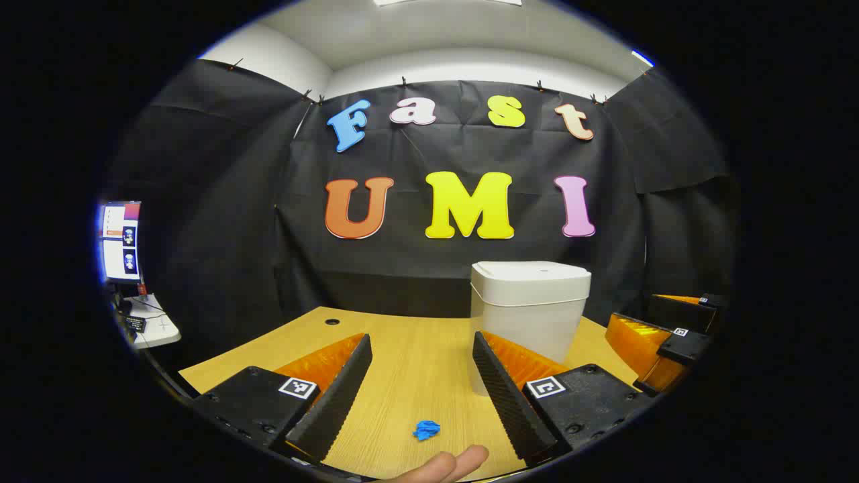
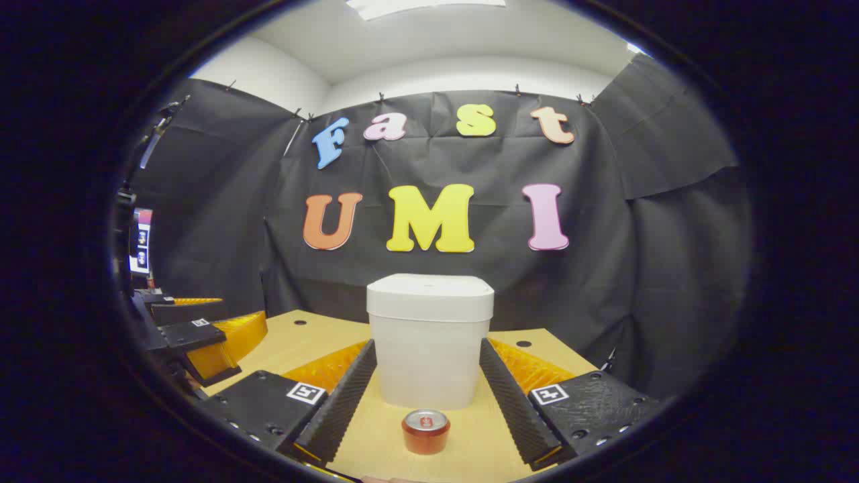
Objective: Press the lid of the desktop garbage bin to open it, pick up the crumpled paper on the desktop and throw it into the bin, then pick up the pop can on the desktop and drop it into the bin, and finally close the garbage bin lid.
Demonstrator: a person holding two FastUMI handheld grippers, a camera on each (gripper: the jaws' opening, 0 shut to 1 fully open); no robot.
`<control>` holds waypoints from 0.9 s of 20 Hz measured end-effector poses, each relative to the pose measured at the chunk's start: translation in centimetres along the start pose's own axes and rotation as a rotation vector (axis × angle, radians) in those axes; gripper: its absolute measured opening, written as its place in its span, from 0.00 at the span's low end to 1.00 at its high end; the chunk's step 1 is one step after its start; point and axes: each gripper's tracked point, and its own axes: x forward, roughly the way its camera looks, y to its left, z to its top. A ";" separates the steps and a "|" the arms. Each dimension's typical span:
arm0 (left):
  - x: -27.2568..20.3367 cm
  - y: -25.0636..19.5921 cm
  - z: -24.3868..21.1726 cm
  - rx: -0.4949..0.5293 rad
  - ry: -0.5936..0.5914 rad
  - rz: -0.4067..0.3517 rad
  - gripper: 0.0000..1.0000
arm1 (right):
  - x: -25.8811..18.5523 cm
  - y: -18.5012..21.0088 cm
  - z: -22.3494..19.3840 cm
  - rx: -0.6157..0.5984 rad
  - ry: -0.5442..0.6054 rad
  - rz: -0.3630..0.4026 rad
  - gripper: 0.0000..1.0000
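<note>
Both my grippers, left (image 1: 421, 382) and right (image 2: 424, 396), hang spread. The red aluminium pop can (image 2: 425, 431) between the right jaws could tip before the white plastic bin's lid (image 2: 430, 292) opens.

White bin (image 2: 429, 339), blue crumpled paper (image 1: 426, 429), red pop can (image 2: 425, 431), light wood-grain desktop (image 1: 416, 362).

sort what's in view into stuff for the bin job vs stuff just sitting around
For the job:
- garbage bin, lid closed
- crumpled paper, blue, on the desktop
- pop can, upright before the bin
- left gripper and right gripper, jaws open

Just there:
- monitor on a side table
- wooden desktop
</note>
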 end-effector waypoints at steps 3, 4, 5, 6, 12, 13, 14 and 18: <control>0.1 1.4 0.1 0.012 0.007 0.034 0.98 | -0.2 0.2 0.3 0.008 -0.001 0.004 0.95; 0.2 1.7 0.1 0.018 0.005 0.045 0.98 | -0.3 0.1 0.2 0.010 -0.002 0.004 0.95; 0.2 1.8 0.1 0.016 0.005 0.049 0.98 | -0.3 0.1 0.2 0.009 -0.002 0.004 0.95; 0.4 2.1 0.0 0.013 0.004 0.057 0.98 | -0.2 0.1 0.1 0.005 0.000 0.003 0.95; 0.8 2.9 -0.2 0.008 0.009 0.082 0.98 | 0.0 0.1 -0.7 -0.003 0.027 0.011 0.95; 0.8 2.6 -0.3 0.006 0.011 0.076 0.98 | 0.1 0.1 -0.8 -0.002 0.032 0.013 0.95; 0.9 2.5 -0.4 0.004 0.014 0.068 0.98 | 0.0 0.1 -0.9 -0.004 0.034 0.013 0.95; 1.0 2.4 -0.5 0.006 0.021 0.061 0.97 | 0.1 0.2 -1.0 -0.019 0.039 0.016 0.93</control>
